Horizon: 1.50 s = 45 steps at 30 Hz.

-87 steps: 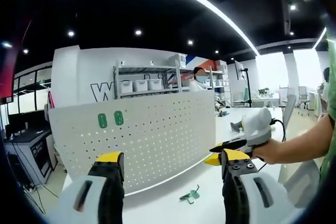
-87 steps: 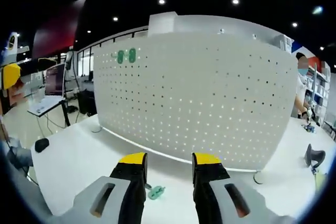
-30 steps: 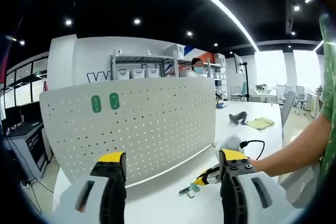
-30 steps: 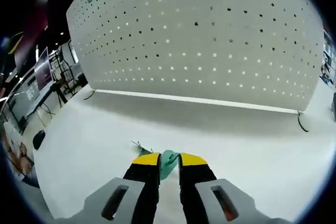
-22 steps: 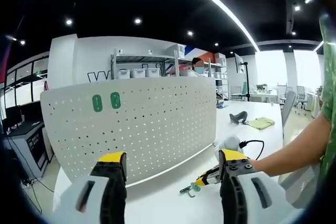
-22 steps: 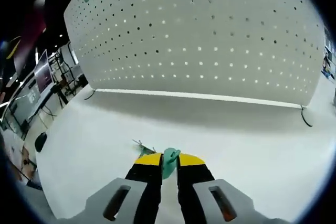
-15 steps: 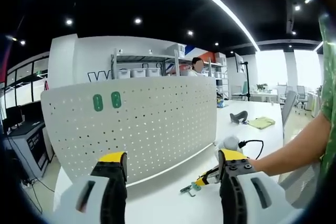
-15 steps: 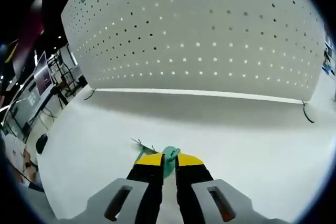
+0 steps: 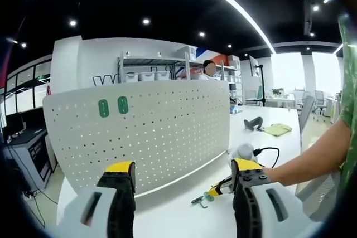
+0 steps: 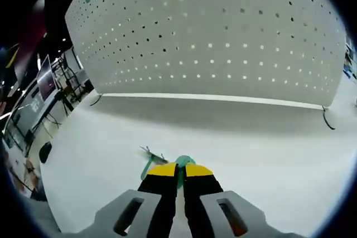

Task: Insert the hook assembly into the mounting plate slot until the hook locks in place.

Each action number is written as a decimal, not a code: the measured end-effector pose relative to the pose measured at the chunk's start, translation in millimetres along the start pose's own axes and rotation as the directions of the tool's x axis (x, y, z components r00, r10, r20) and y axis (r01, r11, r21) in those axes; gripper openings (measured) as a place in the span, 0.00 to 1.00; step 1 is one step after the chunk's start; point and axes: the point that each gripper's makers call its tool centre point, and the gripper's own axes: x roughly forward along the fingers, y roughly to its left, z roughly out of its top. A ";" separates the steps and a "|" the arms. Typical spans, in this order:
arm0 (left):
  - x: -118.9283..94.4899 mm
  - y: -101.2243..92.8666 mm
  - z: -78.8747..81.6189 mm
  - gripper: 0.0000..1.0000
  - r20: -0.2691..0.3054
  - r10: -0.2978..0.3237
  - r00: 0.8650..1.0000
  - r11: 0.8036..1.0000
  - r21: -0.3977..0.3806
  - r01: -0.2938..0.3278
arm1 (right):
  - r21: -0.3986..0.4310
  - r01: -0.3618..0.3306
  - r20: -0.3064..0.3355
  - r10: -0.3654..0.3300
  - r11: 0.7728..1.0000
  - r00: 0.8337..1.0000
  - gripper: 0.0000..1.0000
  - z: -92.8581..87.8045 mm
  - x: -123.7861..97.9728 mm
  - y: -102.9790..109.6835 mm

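open white tabletop (image 10: 268, 154) lies between me and the upright pegboard (image 10: 223, 37), which walls off the far side. two green hooks (image 9: 112, 107) jut from its upper corner. a wire hook (image 10: 149, 152) lies just beside my right gripper (image 10: 178, 173).

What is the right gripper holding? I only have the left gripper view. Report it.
Observer: The right gripper has its jaws shut on the green hook assembly, low over the white table.
Operator: Tell me what's beside it.
Observer: In the right gripper view, a thin wire part lies on the table just left of the jaws. I cannot tell whether it touches the green piece.
Operator: Give me the plate's position from there.
Observer: The perforated mounting plate stands ahead of the jaws, apart from the hook, with bare table between them.
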 end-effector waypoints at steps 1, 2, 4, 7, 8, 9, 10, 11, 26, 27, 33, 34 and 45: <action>0.0 -0.5 0.4 0.72 0.001 -0.001 1.000 1.000 0.001 0.001 | -0.001 0.000 0.000 0.000 1.000 1.000 0.02 -0.1 -0.5 -0.1; 0.0 -0.9 0.9 0.72 0.002 -0.002 1.000 1.000 0.002 0.002 | -0.005 -0.002 0.002 0.002 1.000 1.000 0.02 0.0 -0.9 -0.3; -0.1 -1.3 1.7 0.72 0.003 -0.003 1.000 1.000 0.003 0.003 | -0.004 -0.003 0.007 0.003 1.000 1.000 0.02 1.3 -3.5 0.4; -0.2 -2.3 2.7 0.72 0.005 -0.006 1.000 1.000 0.003 0.006 | -0.007 -0.005 0.012 0.005 1.000 1.000 0.02 3.7 -6.2 1.2; -0.3 -3.1 2.7 0.72 0.005 -0.008 1.000 1.000 0.005 0.008 | -0.008 -0.007 0.016 0.007 1.000 1.000 0.02 5.4 -7.8 1.6; -0.4 -3.4 2.6 0.72 0.004 -0.008 1.000 1.000 0.006 0.008 | -0.010 -0.009 0.021 0.009 1.000 1.000 0.02 7.4 -9.7 2.6; -0.7 -3.9 2.4 0.72 0.004 -0.009 1.000 1.000 0.006 0.009 | -0.013 -0.012 0.029 0.013 1.000 0.999 0.02 10.1 -11.9 4.1; -0.8 -4.1 2.3 0.71 0.004 -0.010 1.000 1.000 0.006 0.010 | -0.017 -0.016 0.039 0.016 1.000 0.999 0.02 13.4 -14.1 6.0; -4.6 -9.0 9.5 0.70 0.018 -0.019 1.000 1.000 0.015 0.018 | -0.177 -0.054 0.261 0.099 0.983 0.960 0.01 98.6 -82.3 50.8; -4.9 -9.9 11.5 0.70 0.021 -0.020 1.000 1.000 0.018 0.020 | -0.190 -0.055 0.283 0.108 0.980 0.953 0.01 107.0 -89.7 55.3; -6.5 -12.3 22.0 0.70 0.038 -0.023 0.999 0.999 0.030 0.021 | -0.265 -0.048 0.386 0.152 0.963 0.910 0.01 147.2 -127.1 80.7; -6.8 -12.8 23.5 0.70 0.040 -0.023 0.999 0.999 0.033 0.022 | -0.277 -0.045 0.397 0.157 0.960 0.904 0.01 151.7 -132.4 84.5; -11.1 -14.0 48.5 0.69 0.081 -0.023 0.996 0.998 0.066 0.017 | -0.383 -0.024 0.525 0.239 0.923 0.817 0.01 196.7 -197.2 132.4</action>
